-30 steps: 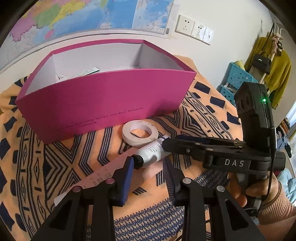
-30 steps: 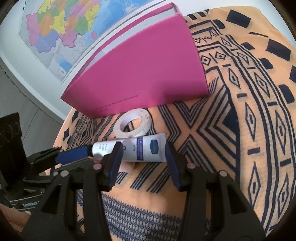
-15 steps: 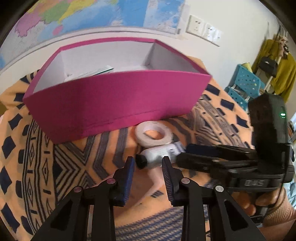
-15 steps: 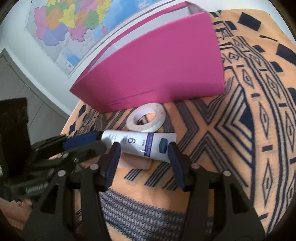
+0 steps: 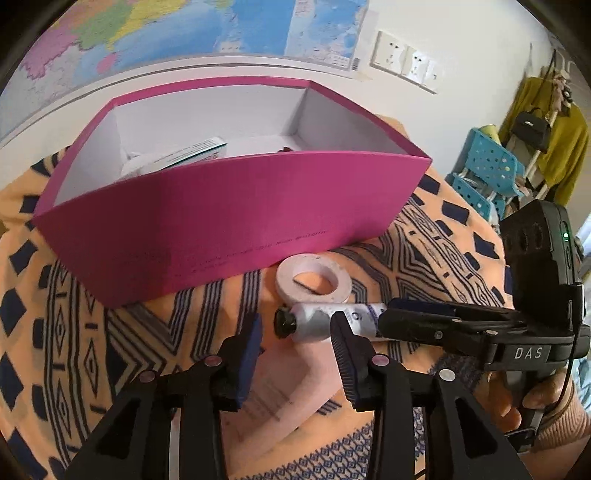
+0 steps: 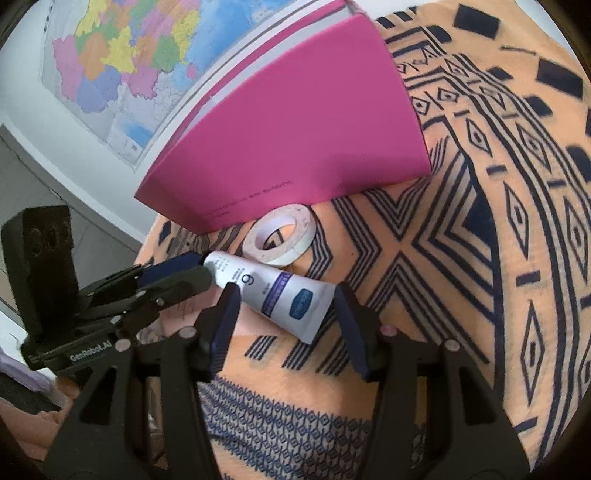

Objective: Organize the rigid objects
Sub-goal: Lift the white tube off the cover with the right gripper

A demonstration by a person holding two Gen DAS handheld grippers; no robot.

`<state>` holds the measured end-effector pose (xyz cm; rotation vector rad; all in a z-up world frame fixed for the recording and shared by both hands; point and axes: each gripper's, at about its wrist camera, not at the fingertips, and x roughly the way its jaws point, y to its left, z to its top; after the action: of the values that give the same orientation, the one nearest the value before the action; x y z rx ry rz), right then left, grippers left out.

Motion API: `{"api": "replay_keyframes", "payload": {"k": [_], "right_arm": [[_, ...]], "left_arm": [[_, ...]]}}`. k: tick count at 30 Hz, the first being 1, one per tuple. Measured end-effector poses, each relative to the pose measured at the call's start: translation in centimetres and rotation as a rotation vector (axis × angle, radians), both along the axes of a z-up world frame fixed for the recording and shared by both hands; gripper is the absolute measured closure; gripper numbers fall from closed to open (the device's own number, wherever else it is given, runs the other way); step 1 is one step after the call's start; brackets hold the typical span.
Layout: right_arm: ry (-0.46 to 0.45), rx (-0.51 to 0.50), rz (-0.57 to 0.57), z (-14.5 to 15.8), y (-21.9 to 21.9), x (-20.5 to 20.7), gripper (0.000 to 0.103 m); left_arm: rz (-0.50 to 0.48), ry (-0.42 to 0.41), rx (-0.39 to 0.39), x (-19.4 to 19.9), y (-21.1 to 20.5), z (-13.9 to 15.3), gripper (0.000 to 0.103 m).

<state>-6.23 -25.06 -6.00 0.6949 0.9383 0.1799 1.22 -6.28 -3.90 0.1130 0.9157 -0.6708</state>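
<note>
A big coloured map [image 5: 192,29] hangs on the white wall [image 5: 472,40] ahead of me, with wall sockets [image 5: 404,61] just to its right. Off to my right stand a blue perforated chair [image 5: 487,166] and a rack with a mustard garment [image 5: 550,147] and black handbag [image 5: 530,129]. Daylight is soft and even.

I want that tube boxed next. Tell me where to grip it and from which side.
Grip the tube across its round middle, coming down from above with the right gripper, whose open fingers already straddle it. It lies flat on the cloth; the crimped end is too thin, and the tape roll crowds the cap end.
</note>
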Motion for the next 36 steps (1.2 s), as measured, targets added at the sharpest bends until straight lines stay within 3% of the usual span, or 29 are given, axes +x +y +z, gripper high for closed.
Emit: {"api": "replay_keyframes", "payload": {"k": [4,16,23,26,27,29,30,36], "right_arm": [[-0.002,0.064,-0.028,-0.3,-0.7,-0.6,0.048],[-0.012,0.09,-0.054,-0.2,-0.9,-1.3,0.046],[-0.053,0.039,-0.055,1.9,-0.3,-1.5,0.046],[-0.083,0.047,-0.043,3.0,-0.3,-1.3,0.047],[-0.099,0.076,-0.025,3.5,-0.2,-1.1,0.048],[-0.12,0.011,-0.013,5.0,0.7,-0.5,0.048],[-0.131,-0.05,-0.015,5.9,1.1,-0.2,0.048],[-0.085,-0.071,-0.089,5.0,-2.0,-1.1,0.048]], "left_arm": [[-0.039,0.008,0.003,0.4,-0.5,-0.3,0.064],[-0.033,-0.005,0.02,0.1,-1.0,-0.2,0.065],[-0.007,0.016,-0.025,-0.1,-0.5,0.4,0.065],[-0.052,0.06,-0.115,-0.2,-0.6,1.5,0.068],[-0.058,0.033,-0.106,-0.6,-1.2,2.2,0.071],[-0.044,-0.034,-0.059,-0.9,-1.9,3.0,0.071],[-0.049,-0.026,-0.076,-0.7,-1.7,3.2,0.071],[-0.009,0.028,-0.082,0.5,0.8,1.9,0.068]]}}
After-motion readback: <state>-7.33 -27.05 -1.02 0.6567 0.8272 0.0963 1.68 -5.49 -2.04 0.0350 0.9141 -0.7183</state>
